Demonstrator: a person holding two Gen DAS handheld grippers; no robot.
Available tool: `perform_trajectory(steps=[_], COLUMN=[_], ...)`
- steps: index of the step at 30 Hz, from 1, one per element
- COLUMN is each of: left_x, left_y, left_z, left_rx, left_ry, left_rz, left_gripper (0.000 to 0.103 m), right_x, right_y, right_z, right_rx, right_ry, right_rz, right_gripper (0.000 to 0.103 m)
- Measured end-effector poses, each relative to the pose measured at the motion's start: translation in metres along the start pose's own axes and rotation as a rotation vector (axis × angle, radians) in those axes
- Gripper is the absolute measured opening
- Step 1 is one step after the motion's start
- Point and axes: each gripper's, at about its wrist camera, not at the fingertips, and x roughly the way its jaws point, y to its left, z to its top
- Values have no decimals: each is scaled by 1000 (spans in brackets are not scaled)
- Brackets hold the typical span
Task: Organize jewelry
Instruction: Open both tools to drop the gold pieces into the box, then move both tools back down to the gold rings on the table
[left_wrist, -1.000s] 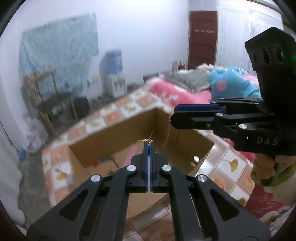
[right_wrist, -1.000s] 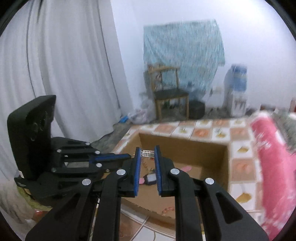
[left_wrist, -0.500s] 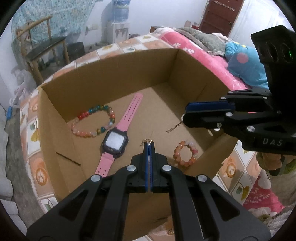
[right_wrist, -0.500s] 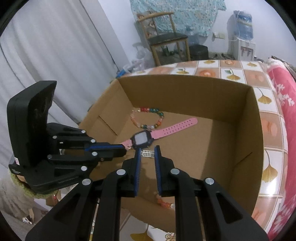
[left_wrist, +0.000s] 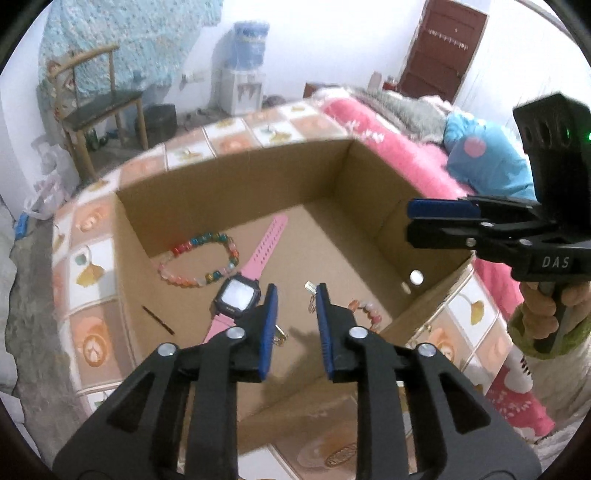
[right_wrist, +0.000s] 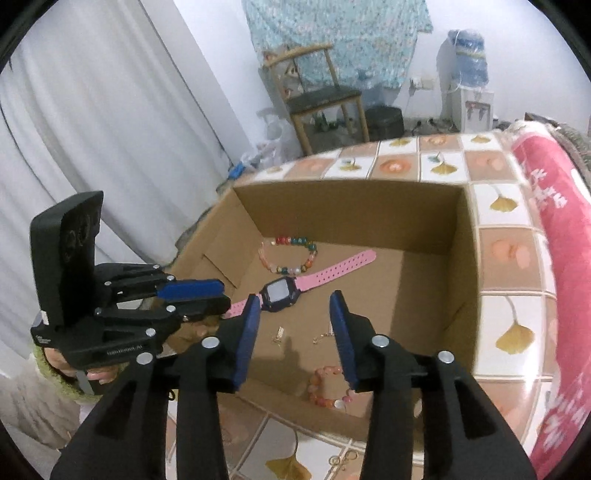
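Both the left tongs (left_wrist: 293, 291) and right tongs (right_wrist: 293, 302) have just been opening, released; the thin gold chain (right_wrist: 321, 338) now lies inside the brown cardboard box (right_wrist: 469, 258), delivered

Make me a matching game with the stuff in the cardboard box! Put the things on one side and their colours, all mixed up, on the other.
Things:
1. watch
2. big bead bracelet
3. small bead bracelet
4. thin chain

Colours:
A. gold
B. orange and pale pink beads
C. pink strap with a dark case
D. many colours: red, green, blue, pink

Pairs: 1-C, 2-D, 3-B, 4-A
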Motion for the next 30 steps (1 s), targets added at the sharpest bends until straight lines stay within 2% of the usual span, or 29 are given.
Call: perform_trajectory(steps=[3, 4, 8, 10, 13, 17, 23, 27, 30], left_x=[-24, -35, -69, -80, -89, -77, -26, 5, 22], left_y=[-9, -14, -34, -44, -56, -73, -93, -110, -122], left_z=[-2, -4, -18, -27, -46, -76, -110, -127, -133], left_rx=[4, 9, 39, 56, 71, 70, 64, 111, 161], left_ry=[-52, -75, -144, -169, -177, -142, -47, -9, -6], left_rz=[1, 1, -28, -43, -72, -97, -93, -60, -34], left_gripper=[30, 35, 54, 57, 62, 62, 62, 62, 53], right_x=[-33, -40, -87, -106, -119, -113, -71, -52, -39], right_y=[1, 2, 4, 3, -4, -20, -46, -45, -41], right_z=[-4, -6, -24, -38, -61, -97, -147, -158, -158], right_rx=[17, 21, 30, 33, 68, 152, 290, 273, 233], right_ry=[-64, -81, -167, -198, -204, -153, -1, 42, 58], right_rz=[10, 12, 2, -19, -55, -78, -99, -130, -166], right_gripper=[49, 54, 61, 66, 66, 66, 66, 66, 56])
